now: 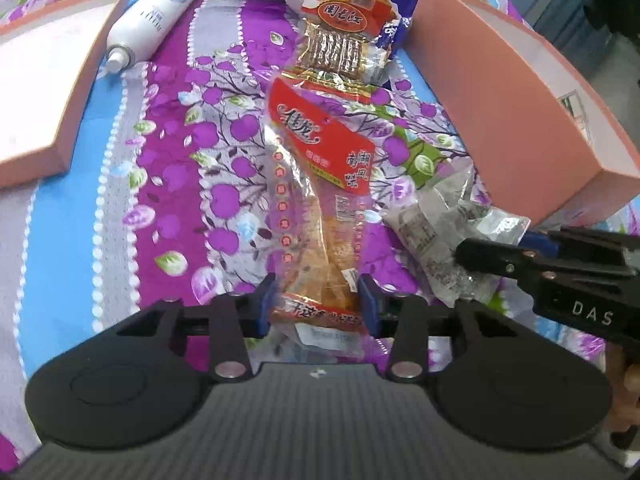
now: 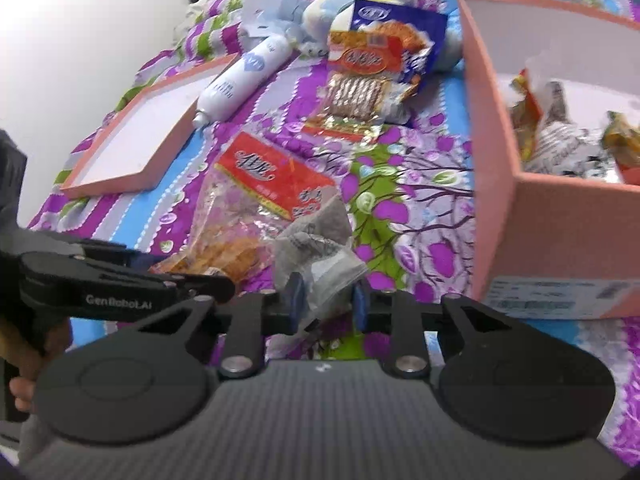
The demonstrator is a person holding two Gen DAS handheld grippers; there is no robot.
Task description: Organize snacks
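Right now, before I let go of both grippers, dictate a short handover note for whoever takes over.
Left gripper: shut on the long clear red-labelled snack packet.
Right gripper: shut on the small crumpled grey foil packet.
Both packets lie on the purple floral bedsheet.
Done: several snacks already in the pink cardboard box.
Left: box these two, then the gold-and-red packet and the blue packet under it.
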